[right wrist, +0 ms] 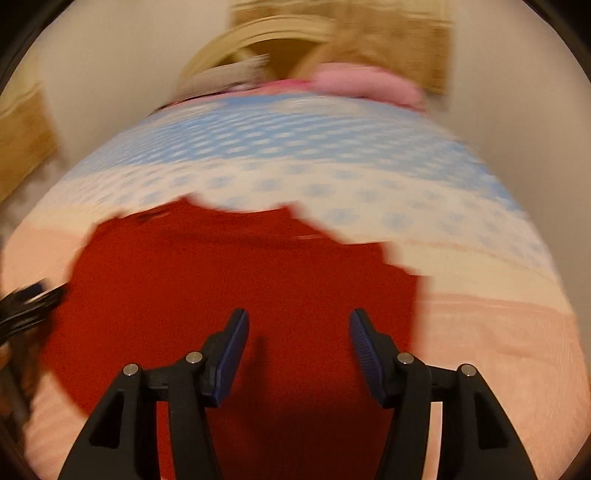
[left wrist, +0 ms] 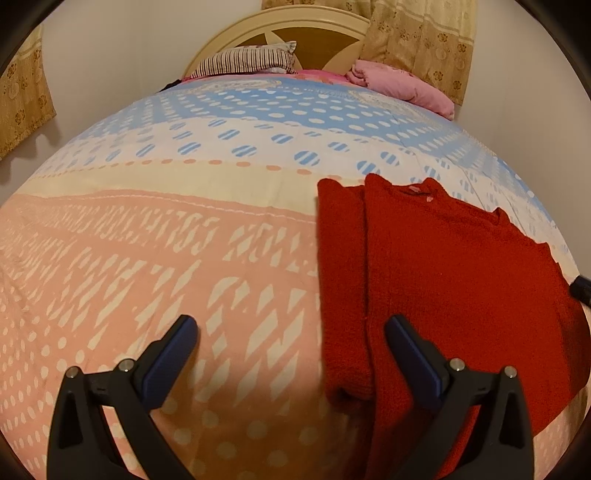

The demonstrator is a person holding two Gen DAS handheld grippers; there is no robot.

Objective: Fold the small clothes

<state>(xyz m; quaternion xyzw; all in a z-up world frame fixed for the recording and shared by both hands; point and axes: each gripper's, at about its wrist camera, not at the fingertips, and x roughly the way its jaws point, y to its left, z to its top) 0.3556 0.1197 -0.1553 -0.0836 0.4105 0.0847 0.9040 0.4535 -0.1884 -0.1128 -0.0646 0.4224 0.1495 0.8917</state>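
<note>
The red knitted sweater [left wrist: 443, 280] lies flat on the patterned bedspread [left wrist: 147, 258] near the foot edge of the bed, its left side already turned in as a long lengthwise panel with a sleeve strip beside it, neck pointing toward the headboard [left wrist: 280, 33]. The left gripper [left wrist: 291, 328] hangs wide apart over that folded edge holding nothing, and the right gripper [right wrist: 299, 325] is likewise parted and empty above the sweater's middle. I judge one side fold done, with the right side and the crosswise fold left.
</note>
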